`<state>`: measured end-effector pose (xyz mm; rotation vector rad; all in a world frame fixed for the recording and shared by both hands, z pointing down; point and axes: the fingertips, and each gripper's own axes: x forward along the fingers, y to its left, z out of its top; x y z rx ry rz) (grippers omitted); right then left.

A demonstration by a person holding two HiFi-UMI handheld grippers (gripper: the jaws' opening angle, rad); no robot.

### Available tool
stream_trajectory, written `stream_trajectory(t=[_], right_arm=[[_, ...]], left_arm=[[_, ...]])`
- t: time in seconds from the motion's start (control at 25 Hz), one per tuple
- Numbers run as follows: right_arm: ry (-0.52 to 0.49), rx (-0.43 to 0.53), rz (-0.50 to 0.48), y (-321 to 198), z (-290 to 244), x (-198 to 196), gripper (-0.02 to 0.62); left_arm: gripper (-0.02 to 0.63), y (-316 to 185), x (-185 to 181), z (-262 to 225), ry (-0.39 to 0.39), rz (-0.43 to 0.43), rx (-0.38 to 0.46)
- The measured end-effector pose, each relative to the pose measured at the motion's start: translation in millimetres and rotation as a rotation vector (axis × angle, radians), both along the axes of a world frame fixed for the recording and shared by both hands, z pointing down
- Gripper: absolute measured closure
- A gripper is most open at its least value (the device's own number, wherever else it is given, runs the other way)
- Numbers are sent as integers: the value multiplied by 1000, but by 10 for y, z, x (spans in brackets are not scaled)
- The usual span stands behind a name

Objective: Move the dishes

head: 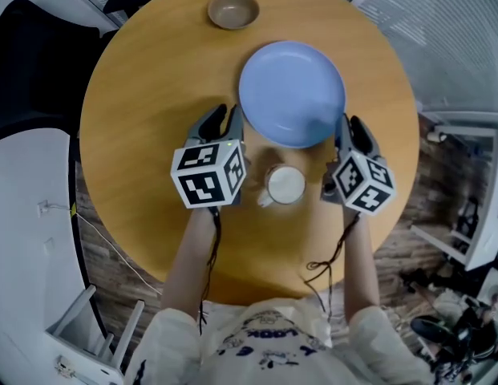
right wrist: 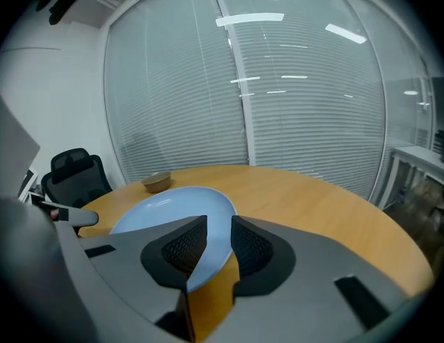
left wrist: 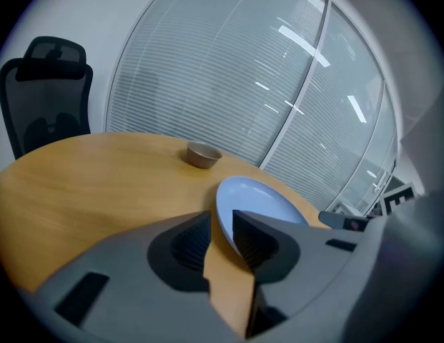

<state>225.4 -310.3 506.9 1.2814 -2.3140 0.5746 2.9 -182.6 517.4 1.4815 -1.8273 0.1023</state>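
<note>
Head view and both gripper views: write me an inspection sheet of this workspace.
Surface: round wooden table.
Job's things: blue plate at centre; brown bowl at the far edge; white cup nearest the person, between the grippers.
Clutter: nothing seen.
Grippers: left gripper and right gripper both have their jaws apart, the plate rim in each gap, pads not pressing.
Cables: dark cables hang from the grippers.
Surroundings: black office chair, blinds.

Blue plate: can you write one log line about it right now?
round light-blue plate flat on round wooden table | left gripper: open, rim between jaws | right gripper: open, rim between jaws
</note>
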Motion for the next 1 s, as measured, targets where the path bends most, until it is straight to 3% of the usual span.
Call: stream_trajectory(t=[0.44, 0.68, 1.0], right_arm=[[22, -62, 19, -94, 378, 45, 508], [36, -90, 17, -89, 476, 21, 509], [11, -107, 22, -111, 543, 22, 518]], left_arm=[[502, -252, 35, 357, 4, 32, -38], [503, -339, 73, 411, 41, 31, -46], [532, -396, 77, 457, 29, 36, -74]])
